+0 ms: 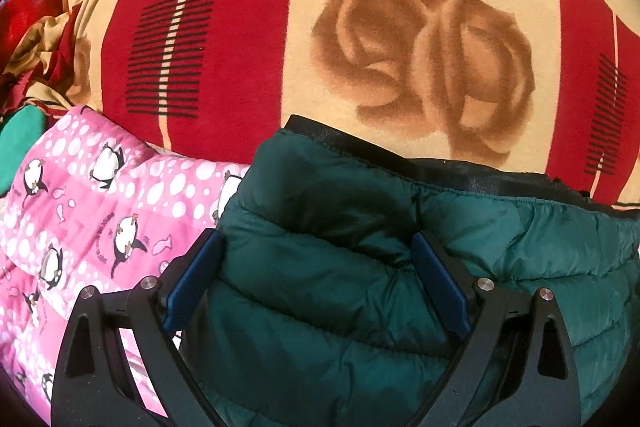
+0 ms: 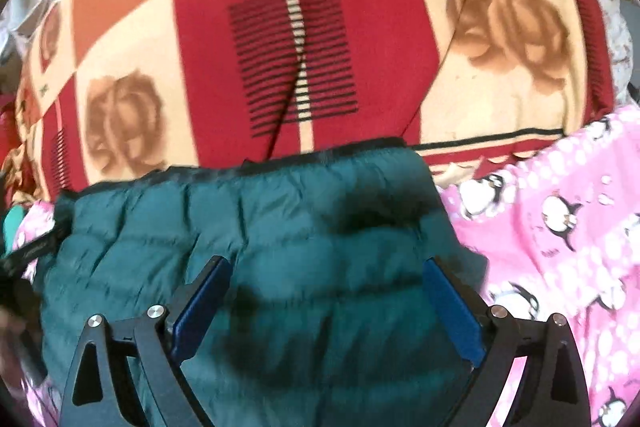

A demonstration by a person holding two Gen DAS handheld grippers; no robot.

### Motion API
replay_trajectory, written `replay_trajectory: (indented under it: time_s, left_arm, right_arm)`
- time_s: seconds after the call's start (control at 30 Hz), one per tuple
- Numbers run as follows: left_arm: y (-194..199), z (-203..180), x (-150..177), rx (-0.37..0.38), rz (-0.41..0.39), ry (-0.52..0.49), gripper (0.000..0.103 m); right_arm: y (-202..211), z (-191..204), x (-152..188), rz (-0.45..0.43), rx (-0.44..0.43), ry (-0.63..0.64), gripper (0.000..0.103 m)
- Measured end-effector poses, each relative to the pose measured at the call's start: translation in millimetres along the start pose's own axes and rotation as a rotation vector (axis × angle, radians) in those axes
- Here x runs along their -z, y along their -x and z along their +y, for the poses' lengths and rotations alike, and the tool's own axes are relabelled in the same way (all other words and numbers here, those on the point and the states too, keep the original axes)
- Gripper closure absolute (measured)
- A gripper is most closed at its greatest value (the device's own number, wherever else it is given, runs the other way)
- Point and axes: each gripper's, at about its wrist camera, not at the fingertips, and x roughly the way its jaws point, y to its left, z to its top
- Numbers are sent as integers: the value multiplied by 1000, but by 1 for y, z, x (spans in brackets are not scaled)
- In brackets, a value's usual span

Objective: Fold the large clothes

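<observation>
The green puffer jacket [image 1: 360, 267] is lying on the bed, on top of a pink penguin quilt [image 1: 80, 211], with its dark-trimmed edge reaching onto the red and cream rose blanket [image 1: 240, 47] beyond. To my eye it is looking at least partly folded already: it is sitting as a compact, thick block with a fairly straight far edge, and no sleeves are showing loose, though I cannot tell how many folds are in it or whether one more is wanted. The left gripper [image 1: 316, 267] is hovering low over the jacket with its blue-padded fingers spread wide apart, gripping nothing. The right gripper [image 2: 328, 291] is doing the same from the other end, its fingers also standing well apart over the padded cloth, and that view is blurring, so finer detail is lost. What is probably remaining is a last fold or some pressing flat, since the filling is puffing up and is likely to spring back. A heap of red and patterned cloth [image 1: 36, 27] is crowding the left end of the bed, and something green [image 1: 20, 143] is peeking out beside the quilt. The soft, rumpled quilt underneath is not giving a firm, flat base for neat folding.
</observation>
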Motion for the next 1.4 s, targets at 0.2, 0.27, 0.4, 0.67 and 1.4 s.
replay_trajectory:
  time_s: [0.2,0.27,0.4,0.67,1.4]
  left_arm:
    - [14,-1,8,-18,-31,4,8]
    - [24,0,13,-18,-45,6,8]
    - [46,2,23,-20,-82,-5,8]
    - [78,7,40,-33,-139,-46,8]
    - [36,64,59,286,44,176,7]
  right_arm:
    - [-14,-13,28,50,32,24,6]
    - [-20,-16,32,55,21,13,6]
    - [-11,-20,31,60,24,6,6]
    - [27,-26,33,3,-11,-34,7]
    - [-7,-74,37,106,-78,-173,0]
